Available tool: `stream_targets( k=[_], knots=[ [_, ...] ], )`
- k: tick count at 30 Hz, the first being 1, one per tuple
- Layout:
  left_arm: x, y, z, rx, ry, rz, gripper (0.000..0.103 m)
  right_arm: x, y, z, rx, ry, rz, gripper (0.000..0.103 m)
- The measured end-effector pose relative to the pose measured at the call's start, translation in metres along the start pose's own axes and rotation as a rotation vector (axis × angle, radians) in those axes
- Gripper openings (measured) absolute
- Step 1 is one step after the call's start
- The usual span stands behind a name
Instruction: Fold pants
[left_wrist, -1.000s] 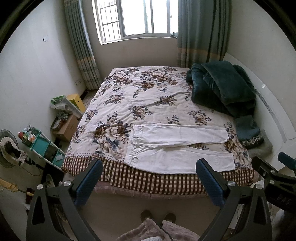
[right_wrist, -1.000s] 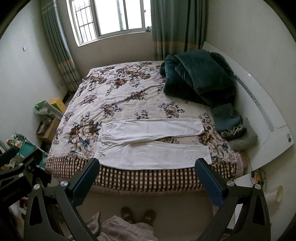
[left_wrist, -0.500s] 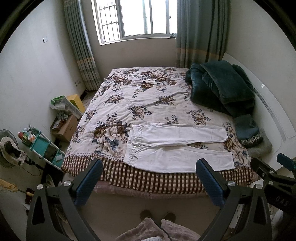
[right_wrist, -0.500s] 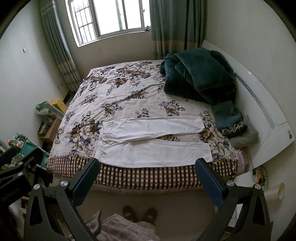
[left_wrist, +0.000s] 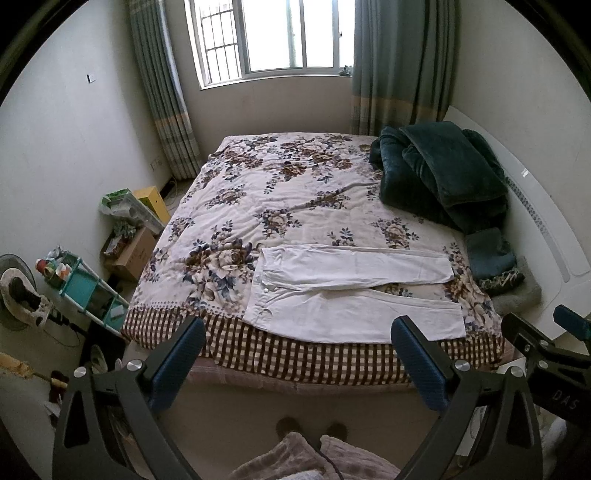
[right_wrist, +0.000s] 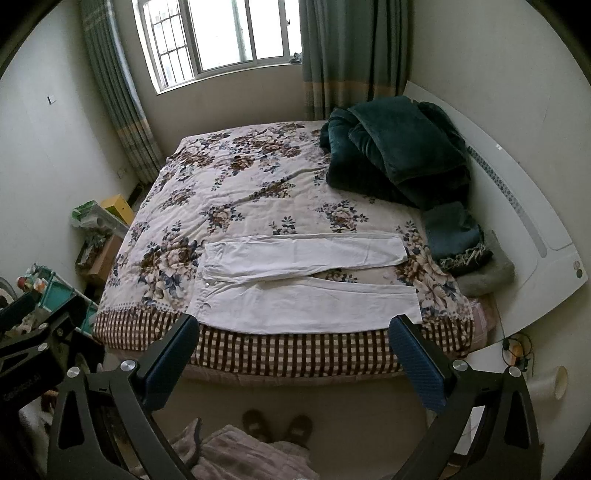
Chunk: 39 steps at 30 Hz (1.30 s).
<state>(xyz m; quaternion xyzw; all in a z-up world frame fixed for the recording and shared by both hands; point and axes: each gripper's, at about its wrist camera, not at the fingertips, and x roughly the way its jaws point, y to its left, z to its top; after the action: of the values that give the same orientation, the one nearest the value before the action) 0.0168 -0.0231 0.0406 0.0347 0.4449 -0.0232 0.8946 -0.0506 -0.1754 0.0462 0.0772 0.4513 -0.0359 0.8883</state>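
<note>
At the foot of the bed (left_wrist: 236, 343), I stand back with both tools raised and nothing in them. My left hand-held gripper (left_wrist: 297, 356) is spread wide and released, hovering above the floor short of the checked bed edge; I judge it is held high like this so I can take in the whole garment before reaching.

Going left to right: a teal rack (left_wrist: 88, 291) and cardboard boxes (left_wrist: 133, 251) crowd the floor by the left wall, well apart from my work. Then the pants (left_wrist: 351, 295), white, lying flat on the floral bedspread near the front edge, waistband to the left, both legs running right and parted in a narrow V. That spread layout suits a first fold of one leg over the other, I'd say. Nothing rests on them.

Further right, a heap of dark green blanket (left_wrist: 439, 177) sits near the headboard (left_wrist: 546, 236), with folded cloths (left_wrist: 491, 254) just beside the far leg's hem; those could get in my way at that end.

My right hand-held gripper (right_wrist: 293, 354) is likewise released, fingers wide apart, clear of the bed. The near leg's hem lies close to the edge, so the fabric could slide off when tugged.
</note>
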Motion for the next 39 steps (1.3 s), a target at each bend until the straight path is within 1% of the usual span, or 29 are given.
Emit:
stream_targets(
  k=[4, 5, 8, 9, 11, 12, 13, 16, 19, 21, 23, 24, 26, 27, 29, 30, 34, 36, 39],
  knots=[
    [-0.002, -0.011, 0.002, -0.014, -0.02, 0.014, 0.103, 0.0, 0.001, -0.002, 0.003, -0.004, -0.001, 0.103],
    [-0.004, -0.015, -0.003, -0.017, -0.027, 0.017, 0.103, 0.0, 0.002, -0.002, 0.003, -0.007, -0.002, 0.103],
    [0.011, -0.02, 0.005, -0.056, -0.059, 0.037, 0.103, 0.004, -0.001, -0.002, 0.0, -0.036, -0.029, 0.103],
    [0.013, -0.019, 0.001, -0.059, -0.06, 0.036, 0.103, 0.008, -0.001, -0.001, -0.001, -0.046, -0.033, 0.103],
    [0.034, -0.023, 0.007, -0.081, -0.078, 0.054, 0.103, 0.017, -0.002, 0.003, 0.003, -0.061, -0.057, 0.103],
    [0.042, -0.02, 0.004, -0.082, -0.074, 0.056, 0.103, 0.023, -0.001, 0.005, 0.008, -0.066, -0.065, 0.103],
    [0.05, -0.021, 0.005, -0.082, -0.069, 0.057, 0.103, 0.033, -0.007, 0.016, 0.018, -0.066, -0.065, 0.103],
    [0.082, -0.025, 0.009, -0.076, -0.035, 0.059, 0.103, 0.063, -0.011, 0.03, 0.055, -0.062, -0.07, 0.103],
    [0.12, -0.029, 0.021, -0.064, -0.006, 0.062, 0.103, 0.104, -0.017, 0.043, 0.087, -0.042, -0.099, 0.103],
    [0.143, -0.03, 0.029, -0.055, 0.011, 0.064, 0.103, 0.135, -0.025, 0.052, 0.118, -0.01, -0.106, 0.103],
    [0.18, -0.032, 0.043, -0.044, 0.044, 0.049, 0.103, 0.17, -0.034, 0.061, 0.155, 0.024, -0.111, 0.103],
    [0.188, -0.031, 0.046, -0.04, 0.052, 0.048, 0.103, 0.187, -0.038, 0.064, 0.17, 0.038, -0.113, 0.103],
    [0.228, -0.033, 0.061, -0.024, 0.094, 0.029, 0.103, 0.224, -0.046, 0.075, 0.192, 0.057, -0.142, 0.103],
    [0.238, -0.033, 0.063, -0.02, 0.104, 0.026, 0.103, 0.243, -0.049, 0.081, 0.206, 0.074, -0.152, 0.103],
    [0.279, -0.035, 0.078, 0.0, 0.149, 0.009, 0.103, 0.283, -0.055, 0.095, 0.246, 0.106, -0.165, 0.103],
    [0.288, -0.035, 0.081, 0.004, 0.158, 0.005, 0.103, 0.3, -0.059, 0.101, 0.258, 0.119, -0.171, 0.103],
    [0.364, -0.042, 0.103, 0.034, 0.223, -0.002, 0.103, 0.382, -0.07, 0.125, 0.294, 0.165, -0.189, 0.103],
    [0.398, -0.045, 0.109, 0.043, 0.255, -0.001, 0.103, 0.421, -0.074, 0.132, 0.288, 0.182, -0.201, 0.103],
    [0.455, -0.06, 0.112, 0.082, 0.287, 0.012, 0.103, 0.492, -0.076, 0.141, 0.214, 0.222, -0.221, 0.103]
  ],
)
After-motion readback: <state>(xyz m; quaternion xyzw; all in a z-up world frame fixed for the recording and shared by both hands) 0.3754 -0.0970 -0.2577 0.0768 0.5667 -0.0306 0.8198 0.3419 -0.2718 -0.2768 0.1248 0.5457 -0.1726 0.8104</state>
